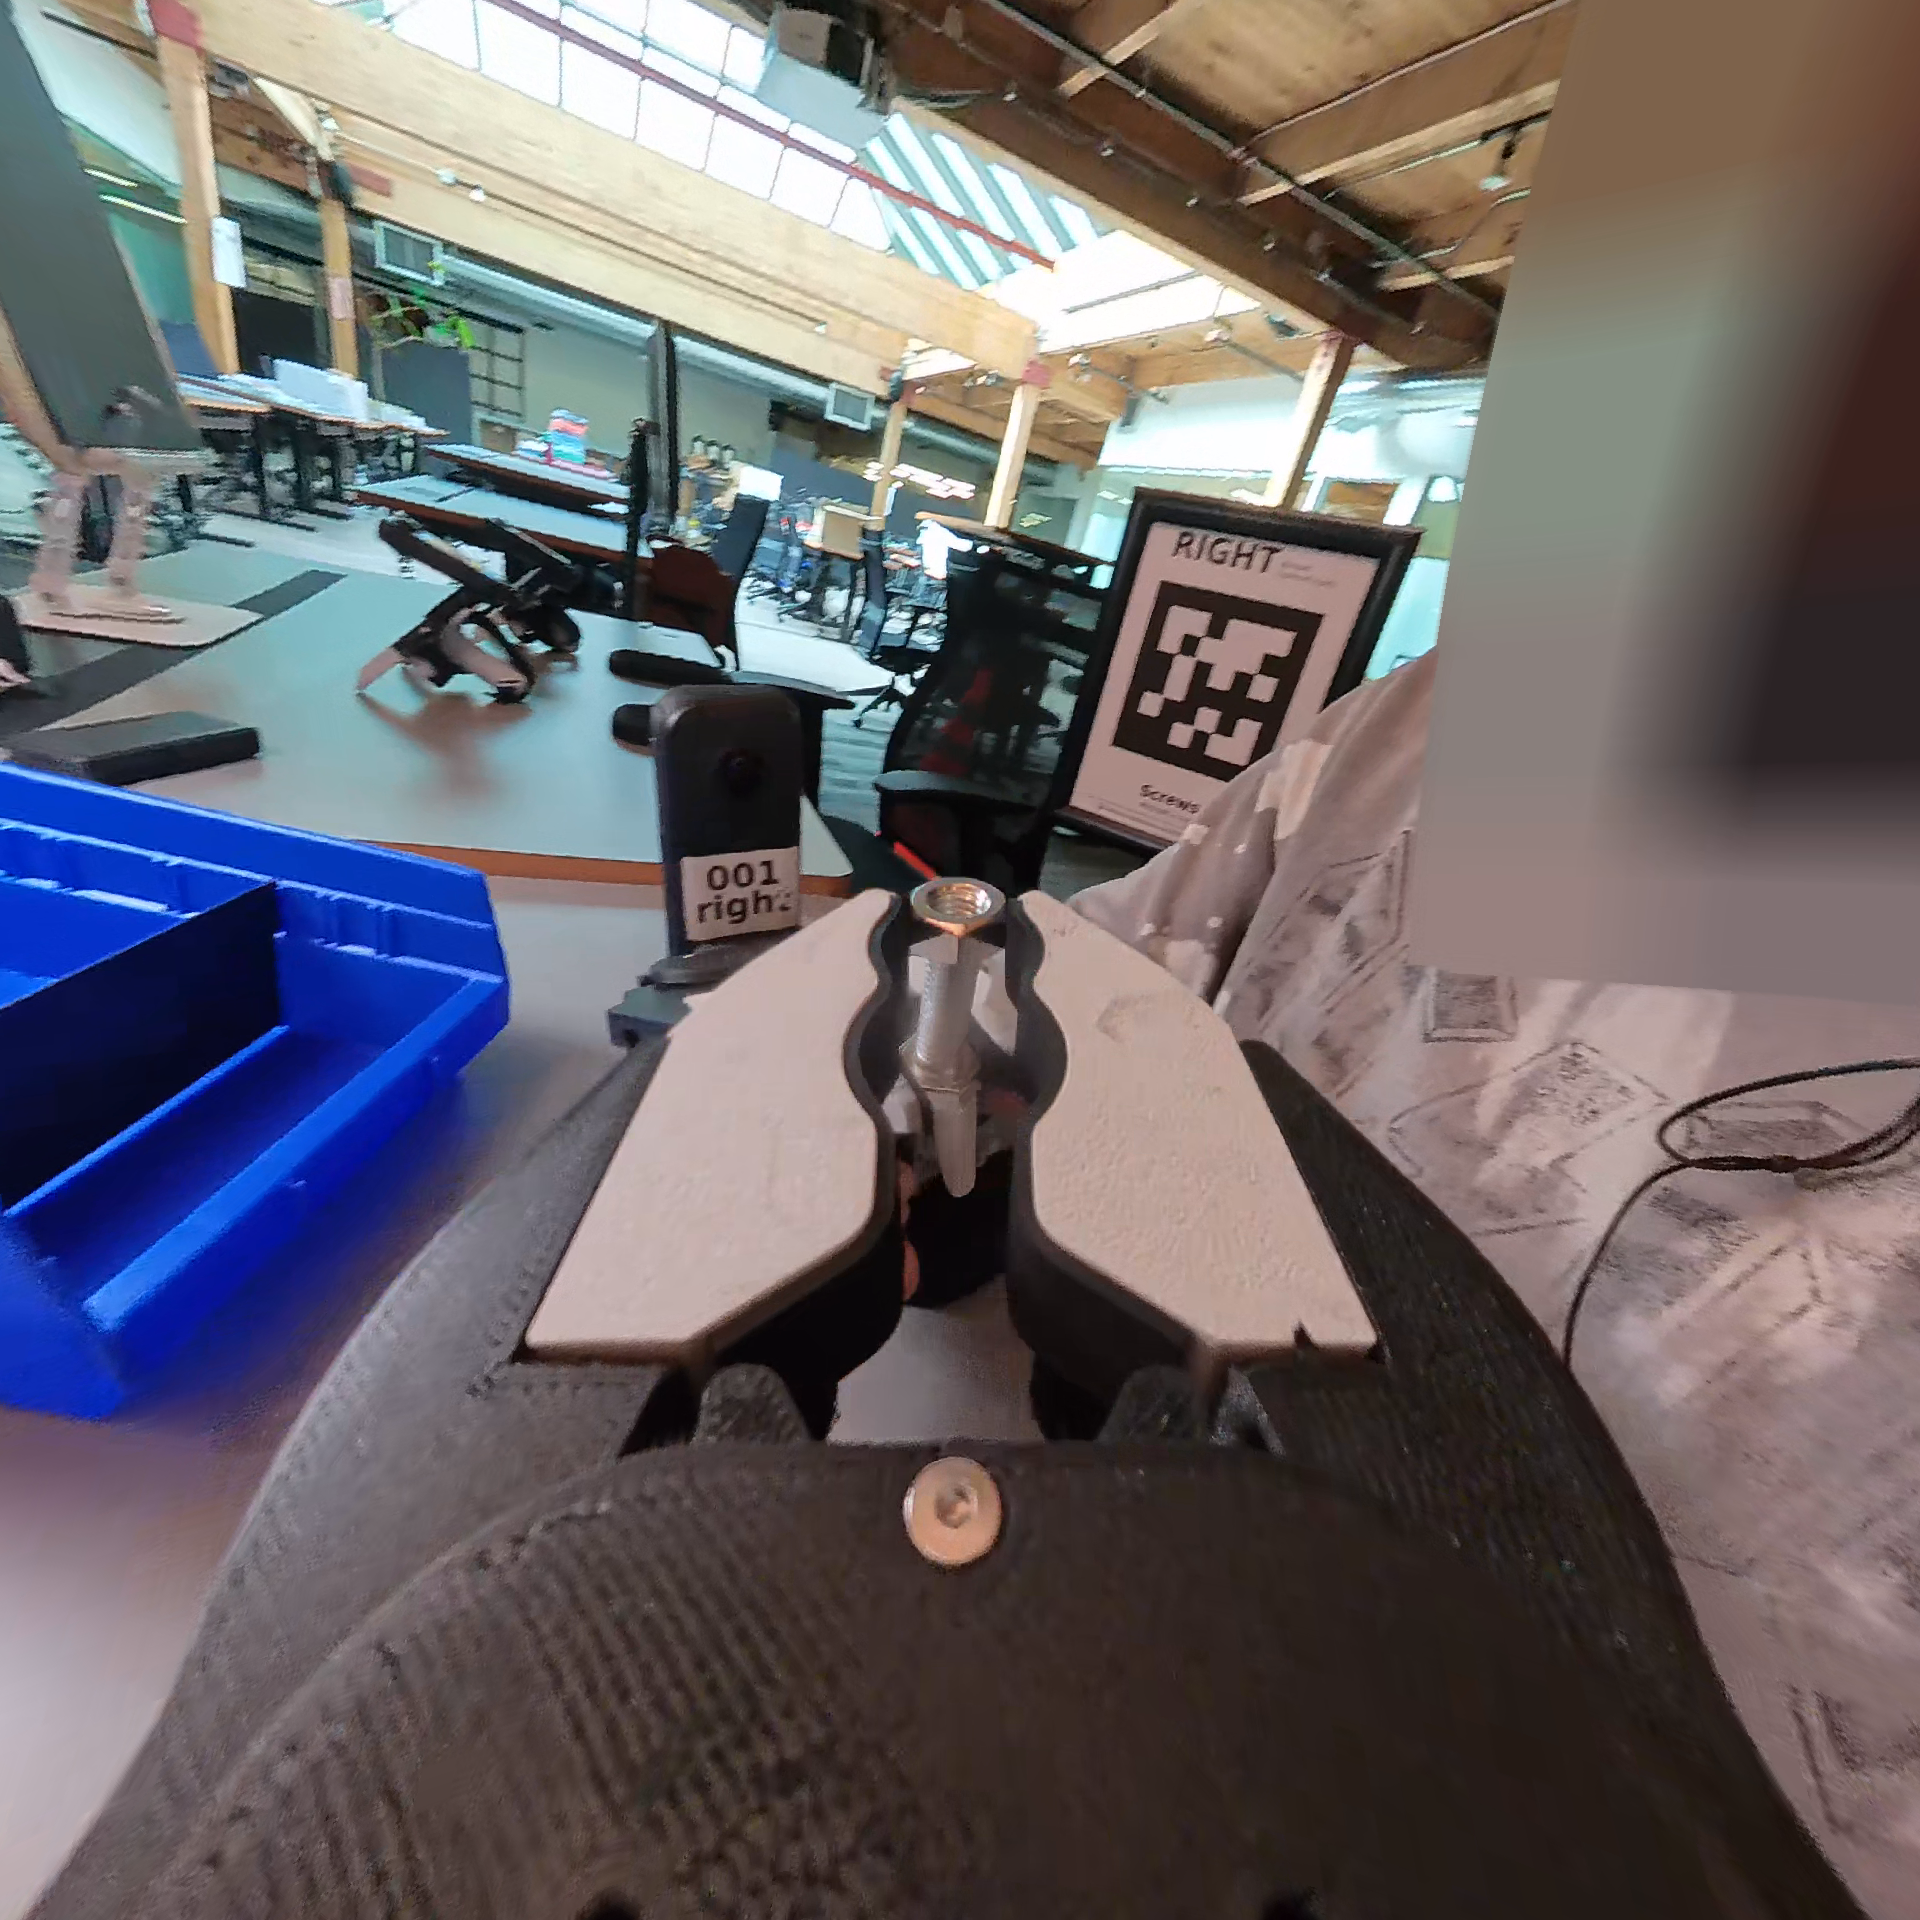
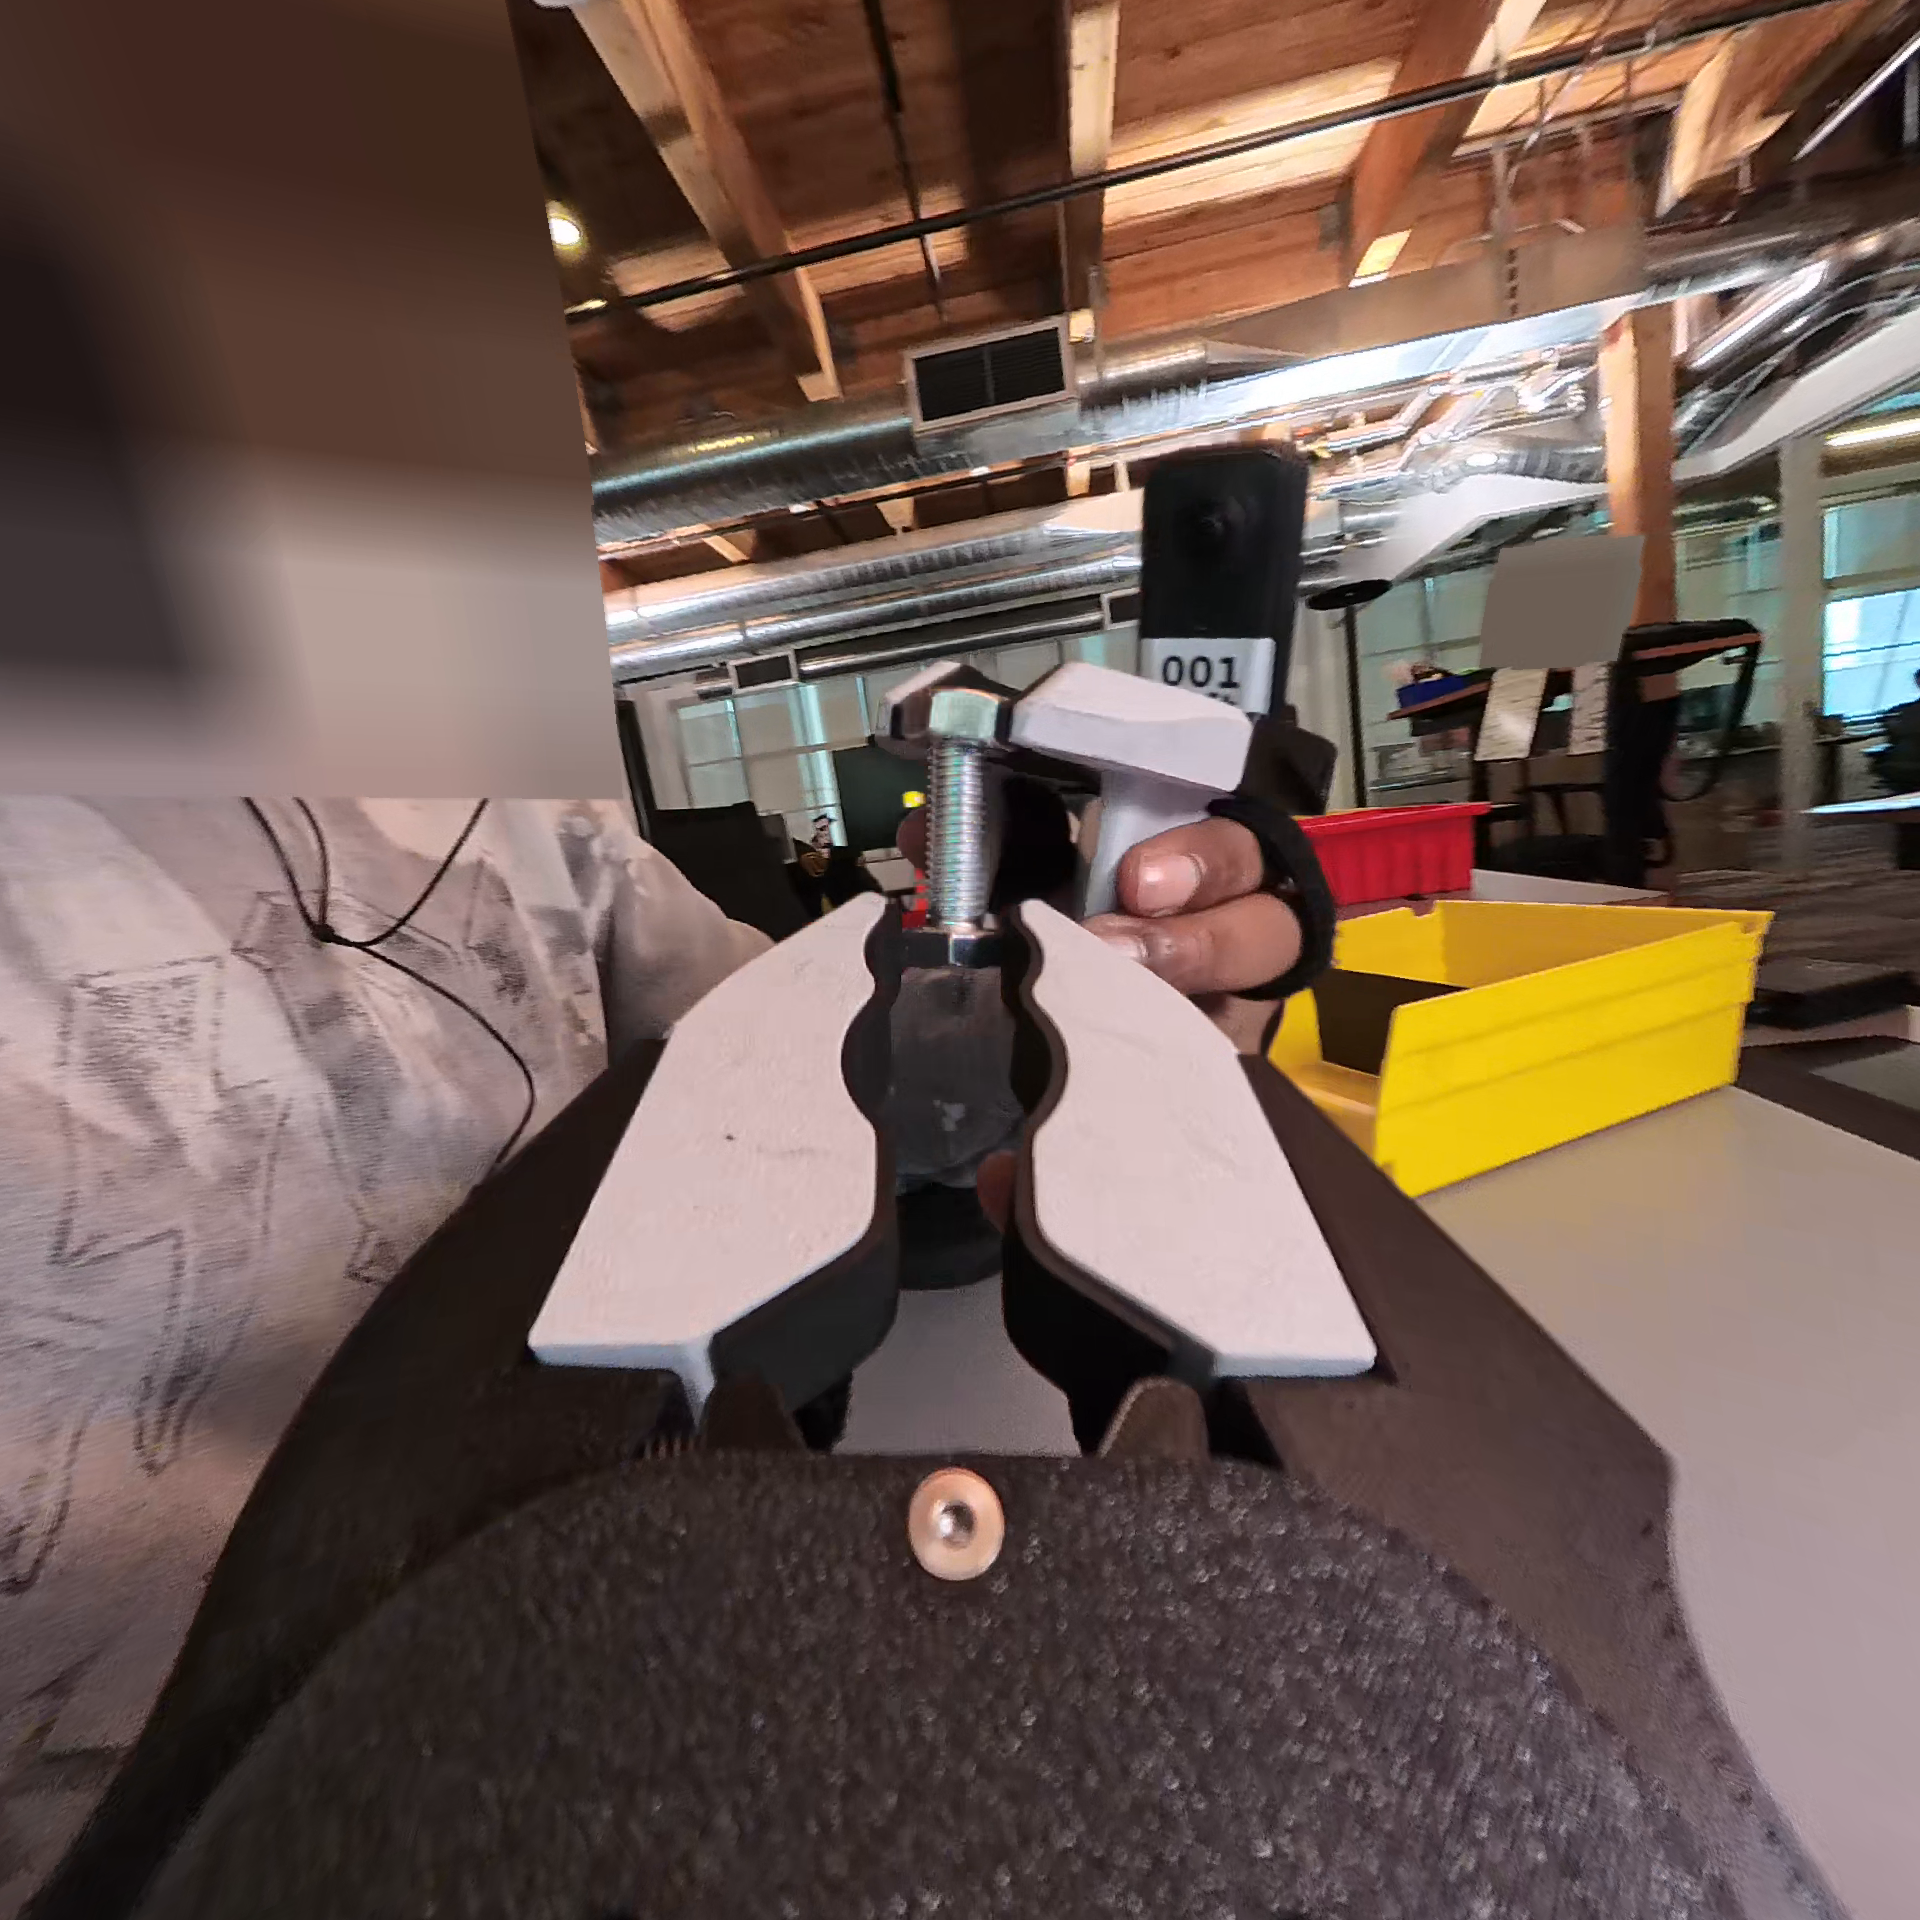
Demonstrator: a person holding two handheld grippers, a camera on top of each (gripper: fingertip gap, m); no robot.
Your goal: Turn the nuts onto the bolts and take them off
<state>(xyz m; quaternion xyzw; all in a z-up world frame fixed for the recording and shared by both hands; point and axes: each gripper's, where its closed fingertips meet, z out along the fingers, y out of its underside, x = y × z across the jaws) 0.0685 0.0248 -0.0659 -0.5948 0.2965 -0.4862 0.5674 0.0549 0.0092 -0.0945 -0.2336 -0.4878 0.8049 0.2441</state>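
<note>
A silver bolt stands upright between my two grippers, above the table. My left gripper is shut on the bolt's head. The shank runs down between its white fingers. My right gripper is shut on a hex nut threaded onto the lower end of the shank. The left gripper also shows in the right wrist view, held by a hand, clamping the head. The nut also shows in the left wrist view.
A blue divided bin sits on the table to the left. A yellow bin and a red bin sit to the right. The person's patterned shirt is close by. A framed marker sign stands behind. My left and right fingertips are right by each other.
</note>
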